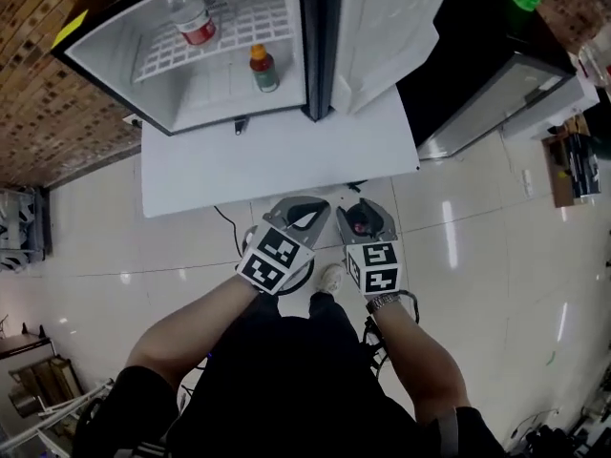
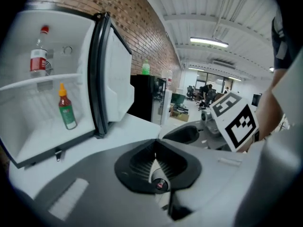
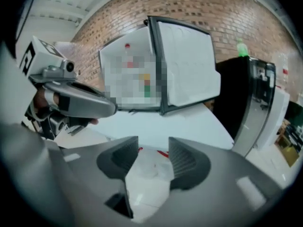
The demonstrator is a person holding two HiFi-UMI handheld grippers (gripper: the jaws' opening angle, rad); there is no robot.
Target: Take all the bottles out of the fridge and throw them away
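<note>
A water bottle (image 1: 194, 17) and a sauce bottle (image 1: 263, 68) sat in the open fridge (image 1: 115, 65), likely light and slick, best gripped mid-body. The left gripper (image 1: 315, 208) was closed, the right gripper (image 1: 366, 208) apart, both empty.

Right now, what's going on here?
A person holds the left gripper and right gripper low in front of their body, short of the open fridge on the white table. Two bottles are still inside: a clear bottle on the shelf and a small orange-capped bottle below it. The left jaws are together and the right jaws apart; neither grips a bottle.
</note>
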